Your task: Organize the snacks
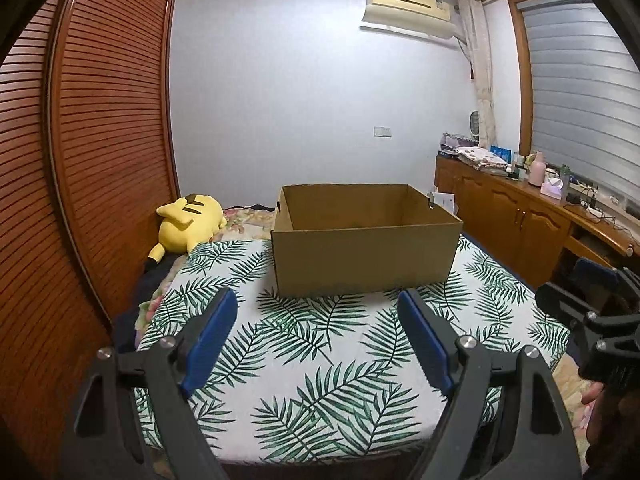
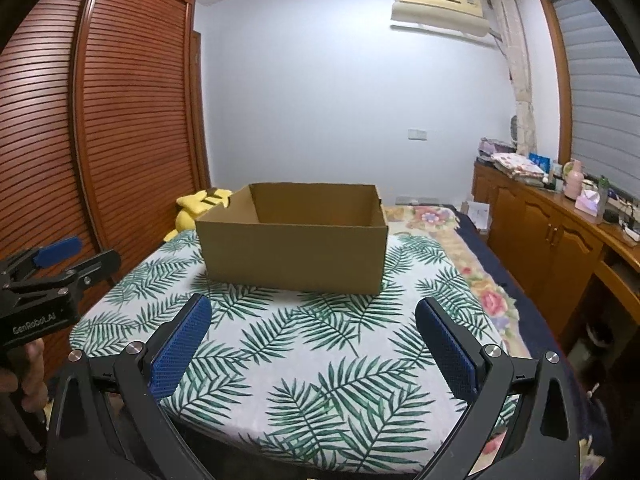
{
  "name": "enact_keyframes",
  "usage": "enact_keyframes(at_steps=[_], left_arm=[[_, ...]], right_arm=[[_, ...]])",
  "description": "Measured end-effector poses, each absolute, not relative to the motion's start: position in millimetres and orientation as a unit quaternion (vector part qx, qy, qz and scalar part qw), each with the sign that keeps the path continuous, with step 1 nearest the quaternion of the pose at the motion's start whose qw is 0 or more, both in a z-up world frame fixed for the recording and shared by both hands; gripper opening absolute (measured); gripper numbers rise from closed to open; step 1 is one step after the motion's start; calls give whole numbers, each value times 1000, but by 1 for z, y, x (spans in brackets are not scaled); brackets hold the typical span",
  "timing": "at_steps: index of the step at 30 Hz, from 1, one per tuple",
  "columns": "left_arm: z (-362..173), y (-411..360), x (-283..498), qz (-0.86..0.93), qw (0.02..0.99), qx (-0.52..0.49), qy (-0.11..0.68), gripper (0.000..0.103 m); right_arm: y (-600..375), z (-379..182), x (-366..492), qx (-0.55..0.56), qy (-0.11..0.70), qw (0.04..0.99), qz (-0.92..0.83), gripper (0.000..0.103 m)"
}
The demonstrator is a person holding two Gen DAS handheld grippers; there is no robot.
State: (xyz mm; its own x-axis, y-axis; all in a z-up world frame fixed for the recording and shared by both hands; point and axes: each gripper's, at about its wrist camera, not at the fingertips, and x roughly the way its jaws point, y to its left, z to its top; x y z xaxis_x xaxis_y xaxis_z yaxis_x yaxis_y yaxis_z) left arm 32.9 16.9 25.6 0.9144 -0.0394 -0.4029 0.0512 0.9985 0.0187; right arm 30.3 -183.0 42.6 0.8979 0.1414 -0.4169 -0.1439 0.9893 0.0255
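One cardboard box [image 1: 365, 254] at twelve o'clock on leaf-print cloth [image 1: 320, 360]; left gripper [image 1: 316, 336] and right gripper [image 2: 312, 340] both spread wide.

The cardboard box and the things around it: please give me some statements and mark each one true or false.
1. The cardboard box stands open on the leaf-print cloth. True.
2. Snacks lie on the cloth. False: none show there.
3. The left tongs are shut. False: they stand wide open.
4. The right tongs hold nothing. True.
5. A yellow plush toy lies left of the box. True.
6. The box lies on its side. False: it sits upright.
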Motion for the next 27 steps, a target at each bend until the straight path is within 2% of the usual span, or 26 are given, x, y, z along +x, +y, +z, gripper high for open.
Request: enact_keyframes(at_steps=[27], left_arm=[[22, 13, 25, -18, 978, 31, 206, 83]], right_arm=[[-190, 43, 26, 3, 210, 976, 53, 103]])
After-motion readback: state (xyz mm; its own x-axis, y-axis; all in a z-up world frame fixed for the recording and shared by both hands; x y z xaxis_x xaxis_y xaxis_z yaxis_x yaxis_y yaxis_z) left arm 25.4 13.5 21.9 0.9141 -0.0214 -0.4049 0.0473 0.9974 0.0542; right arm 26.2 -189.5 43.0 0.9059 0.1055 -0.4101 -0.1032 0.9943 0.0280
